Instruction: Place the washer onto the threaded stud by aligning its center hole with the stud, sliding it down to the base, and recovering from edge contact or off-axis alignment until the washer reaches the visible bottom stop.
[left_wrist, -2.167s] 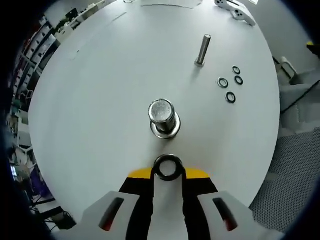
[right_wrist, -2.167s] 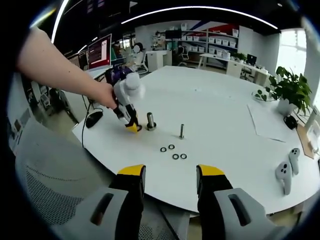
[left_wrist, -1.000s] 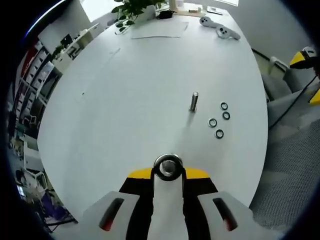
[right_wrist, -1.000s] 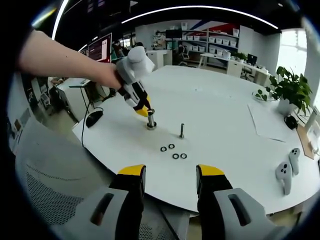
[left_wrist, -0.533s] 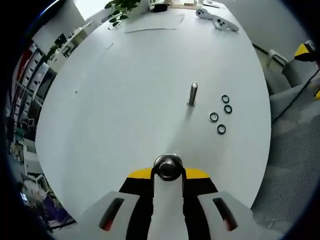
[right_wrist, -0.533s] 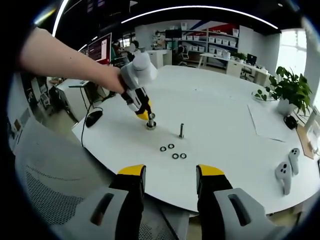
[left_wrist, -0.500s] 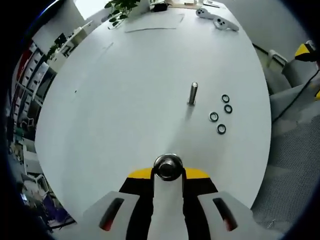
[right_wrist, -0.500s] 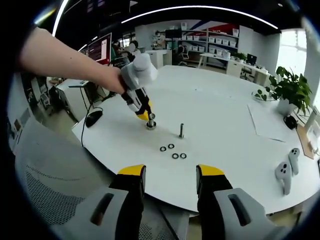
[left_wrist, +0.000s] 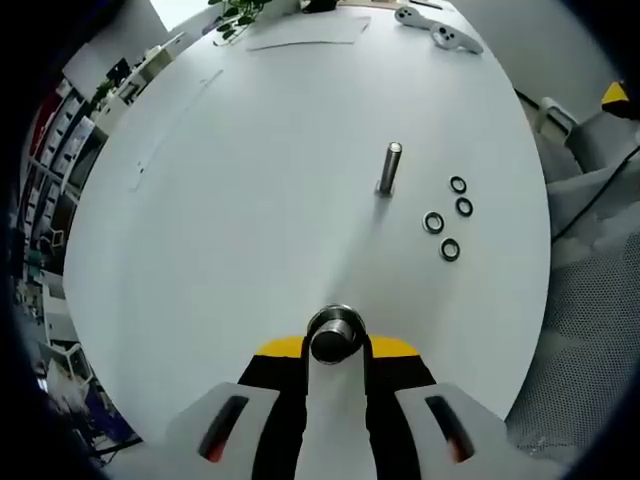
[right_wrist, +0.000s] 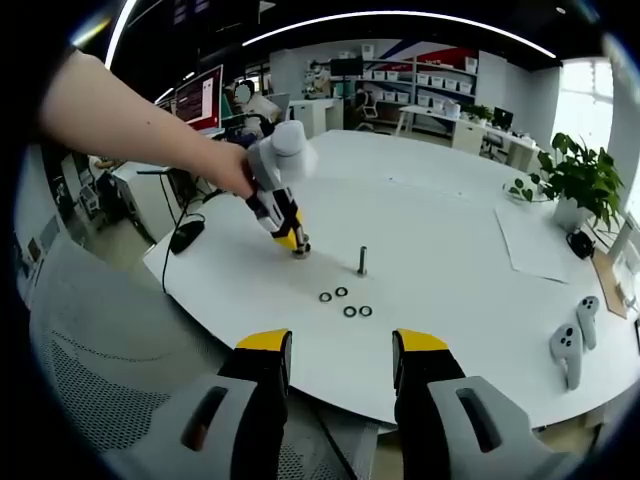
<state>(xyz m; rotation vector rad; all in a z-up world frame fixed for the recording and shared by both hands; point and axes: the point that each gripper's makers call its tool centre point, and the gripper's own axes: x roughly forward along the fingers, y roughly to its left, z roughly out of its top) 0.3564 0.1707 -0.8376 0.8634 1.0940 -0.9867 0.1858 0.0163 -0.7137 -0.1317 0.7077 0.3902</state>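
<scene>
White round table (left_wrist: 230, 180) in an open office: left gripper (left_wrist: 337, 350) pinches the washer (left_wrist: 336, 335) over the thick stud (right_wrist: 299, 245), right gripper (right_wrist: 337, 365) spread idle; any tilt could jam it on the threads.

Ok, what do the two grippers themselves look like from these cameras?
Both match: light grey plastic bodies with black fingers capped in yellow, and a dark slot with a red mark on each side. The right gripper shows two yellow-topped fingers. The left gripper has a rounded white-grey housing, held by a person's bare forearm, no sleeve visible.
</scene>
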